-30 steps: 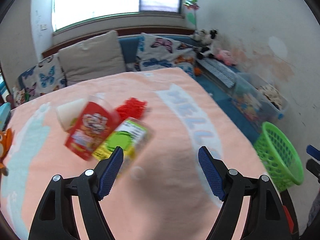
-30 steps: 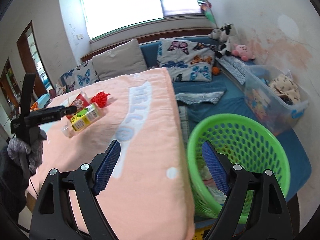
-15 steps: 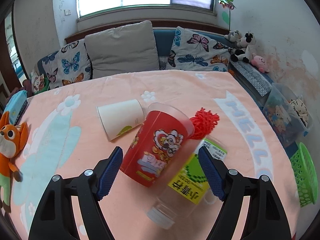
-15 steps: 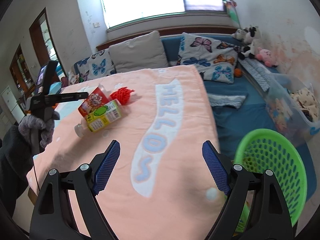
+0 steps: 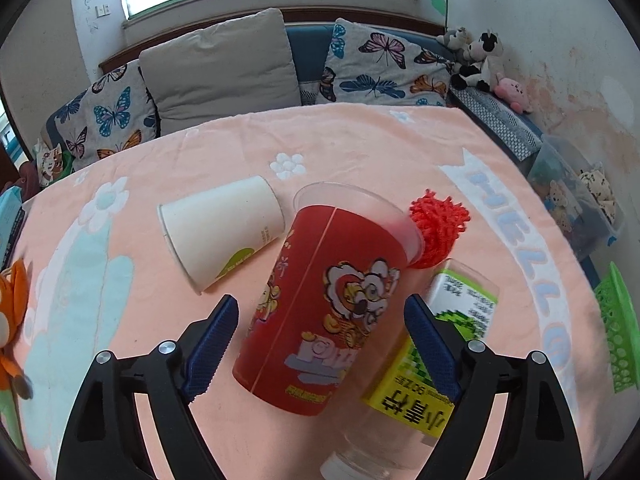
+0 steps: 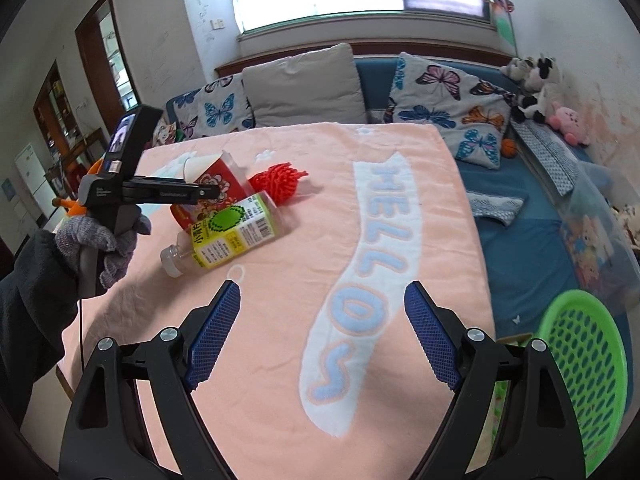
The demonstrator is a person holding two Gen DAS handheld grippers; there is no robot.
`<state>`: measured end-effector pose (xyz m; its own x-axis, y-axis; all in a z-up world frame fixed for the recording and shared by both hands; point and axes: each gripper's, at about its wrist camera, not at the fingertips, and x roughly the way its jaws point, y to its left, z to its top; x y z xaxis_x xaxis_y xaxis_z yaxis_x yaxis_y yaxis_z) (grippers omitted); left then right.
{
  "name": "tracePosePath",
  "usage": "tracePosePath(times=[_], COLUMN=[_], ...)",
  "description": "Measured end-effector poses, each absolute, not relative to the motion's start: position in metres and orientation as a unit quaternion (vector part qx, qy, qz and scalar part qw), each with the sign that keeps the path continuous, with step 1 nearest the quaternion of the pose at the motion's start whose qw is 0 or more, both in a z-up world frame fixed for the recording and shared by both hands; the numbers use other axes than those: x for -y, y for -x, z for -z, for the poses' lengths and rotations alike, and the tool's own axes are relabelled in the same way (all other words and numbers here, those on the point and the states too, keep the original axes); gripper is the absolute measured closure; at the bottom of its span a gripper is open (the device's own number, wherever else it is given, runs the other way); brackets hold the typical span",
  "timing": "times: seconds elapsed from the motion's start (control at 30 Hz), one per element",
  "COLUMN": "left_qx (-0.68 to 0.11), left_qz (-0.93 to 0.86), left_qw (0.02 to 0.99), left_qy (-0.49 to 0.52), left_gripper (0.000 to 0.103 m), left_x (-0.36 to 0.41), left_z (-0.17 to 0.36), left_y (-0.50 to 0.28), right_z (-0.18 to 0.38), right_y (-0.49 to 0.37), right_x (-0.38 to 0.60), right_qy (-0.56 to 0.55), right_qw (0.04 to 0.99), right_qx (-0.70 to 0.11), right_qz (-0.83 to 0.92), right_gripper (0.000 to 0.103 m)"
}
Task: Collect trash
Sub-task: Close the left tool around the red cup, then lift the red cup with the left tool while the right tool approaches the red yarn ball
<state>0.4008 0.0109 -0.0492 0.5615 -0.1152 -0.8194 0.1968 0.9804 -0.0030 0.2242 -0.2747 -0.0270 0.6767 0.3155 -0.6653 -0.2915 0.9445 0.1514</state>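
Left gripper: fingers spreading wider at this moment, nothing clamped. The red cup lies on its side between them, lower body in the gap, clear rim pointing away; pads not yet on it.

To do it well: centre the cup in the gap before squeezing, take it across the stiffer lower body, not the thin rim. It rests partly against the bottle with the yellow-green label, so the right-hand finger needs to slip between cup and bottle without nudging either. Close gently; thin plastic likely crushes or squirts out.

Nearby on the peach blanket: white paper cup on its side to the left, red frilly scrap touching the cup's rim.

Right gripper: fingers spread, empty, above bare blanket. Green basket off the blanket's right edge, likely the drop point.
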Motion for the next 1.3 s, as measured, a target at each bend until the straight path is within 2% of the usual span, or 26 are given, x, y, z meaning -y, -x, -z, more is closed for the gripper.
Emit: tracePosePath(times=[0.13, 0.17, 0.33, 0.73, 0.77, 0.8, 0.83, 0.93, 0.97, 1.03, 1.1, 1.13, 1.23, 1.3], left_qx=[-0.461, -0.461, -0.448, -0.410, -0.409, -0.411, -0.420, -0.423, -0.426, -0.432, -0.434, -0.437, -0.442, -0.452], left_qz=[0.094, 0.100, 0.107, 0.092, 0.093, 0.097, 0.105, 0.106, 0.108, 0.108, 0.105, 0.107, 0.116, 0.117], left_qw=[0.881, 0.881, 0.886, 0.907, 0.907, 0.906, 0.902, 0.900, 0.898, 0.895, 0.895, 0.893, 0.889, 0.884], left_qy=[-0.043, -0.042, -0.055, -0.036, -0.034, -0.028, -0.015, -0.004, 0.003, 0.011, 0.007, 0.008, 0.013, 0.011], left_gripper=[0.023, 0.030, 0.033, 0.051, 0.060, 0.087, 0.092, 0.088, 0.084, 0.070, 0.047, 0.041, 0.037, 0.030], left_x=[-0.012, -0.011, -0.009, -0.035, -0.038, -0.041, -0.045, -0.052, -0.054, -0.056, -0.055, -0.055, -0.051, -0.046], left_z=[0.056, 0.057, 0.057, 0.032, 0.031, 0.031, 0.031, 0.032, 0.033, 0.034, 0.036, 0.037, 0.038, 0.042], left_y=[-0.406, -0.407, -0.403, -0.375, -0.372, -0.371, -0.372, -0.372, -0.373, -0.374, -0.376, -0.378, -0.384, -0.391], right_z=[0.031, 0.032, 0.036, 0.041, 0.042, 0.042, 0.043, 0.044, 0.044, 0.044, 0.043, 0.044, 0.043, 0.044], right_y=[-0.238, -0.241, -0.252, -0.275, -0.277, -0.278, -0.279, -0.277, -0.277, -0.276, -0.277, -0.278, -0.281, -0.283], right_x=[0.265, 0.263, 0.249, 0.210, 0.207, 0.204, 0.202, 0.195, 0.194, 0.193, 0.195, 0.195, 0.196, 0.196], right_qy=[-0.011, -0.010, -0.011, -0.030, -0.032, -0.032, -0.032, -0.032, -0.030, -0.026, -0.028, -0.029, -0.029, -0.030], right_qw=[0.911, 0.909, 0.903, 0.881, 0.879, 0.879, 0.878, 0.877, 0.876, 0.877, 0.877, 0.877, 0.878, 0.876], right_qx=[-0.376, -0.379, -0.387, -0.423, -0.425, -0.427, -0.427, -0.429, -0.430, -0.430, -0.430, -0.430, -0.430, -0.432], right_qz=[-0.172, -0.174, -0.185, -0.211, -0.212, -0.212, -0.212, -0.215, -0.215, -0.214, -0.212, -0.212, -0.210, -0.211], right_gripper=[0.019, 0.019, 0.019, 0.019, 0.019, 0.019, 0.019, 0.019, 0.019, 0.019, 0.019, 0.019, 0.019, 0.019])
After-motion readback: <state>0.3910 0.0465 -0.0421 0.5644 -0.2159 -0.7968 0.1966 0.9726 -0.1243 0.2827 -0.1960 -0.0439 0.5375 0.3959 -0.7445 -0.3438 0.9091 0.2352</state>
